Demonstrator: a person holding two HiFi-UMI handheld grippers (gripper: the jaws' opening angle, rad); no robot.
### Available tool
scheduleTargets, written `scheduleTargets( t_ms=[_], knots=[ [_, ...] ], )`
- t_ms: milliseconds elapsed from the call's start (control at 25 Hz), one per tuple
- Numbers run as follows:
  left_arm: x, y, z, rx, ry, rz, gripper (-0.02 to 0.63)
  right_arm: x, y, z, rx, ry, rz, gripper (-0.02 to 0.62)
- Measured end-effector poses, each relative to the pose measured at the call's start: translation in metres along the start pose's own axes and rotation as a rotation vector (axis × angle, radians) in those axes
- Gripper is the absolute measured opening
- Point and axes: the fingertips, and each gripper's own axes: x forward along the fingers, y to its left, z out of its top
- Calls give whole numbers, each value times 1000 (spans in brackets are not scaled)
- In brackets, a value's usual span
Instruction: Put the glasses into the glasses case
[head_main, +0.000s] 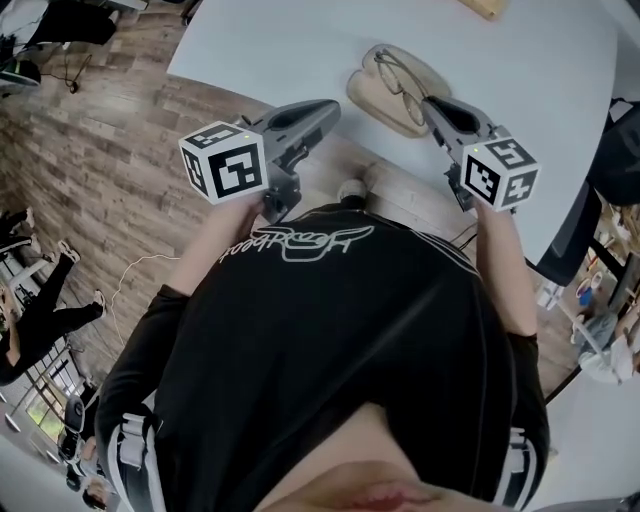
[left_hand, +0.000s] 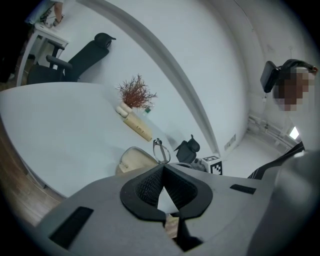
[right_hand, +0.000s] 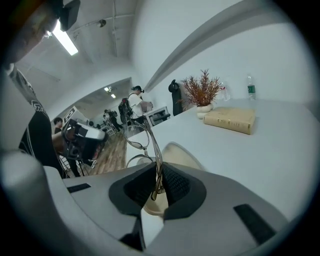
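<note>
Right gripper (head_main: 428, 103) has its 2 jaws clamped on the folded temples of the glasses (head_main: 395, 72), which it holds over the open beige glasses case (head_main: 372, 98) lying near the edge of the white table (head_main: 300, 40), with the forearm stretched forward from the person's side. Left gripper (head_main: 330, 105) has its jaws closed tip to tip on nothing. It is held level in front of the chest, pointing at the case from just beside the table edge.
</note>
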Motion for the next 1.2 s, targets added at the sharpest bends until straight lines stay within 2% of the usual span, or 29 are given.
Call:
scheduleTargets(
  t_ms=[480,920,1200],
  knots=[
    [2,8,-4,-13,4,15,6,20,-17,-35,-114,150,-77,32],
    [0,10,-4,-26,-8,25,6,30,-20,-54,-296,303,-143,32],
    [-2,10,-5,-42,-13,26,6,35,-20,-58,-292,349,-151,32]
  ],
)
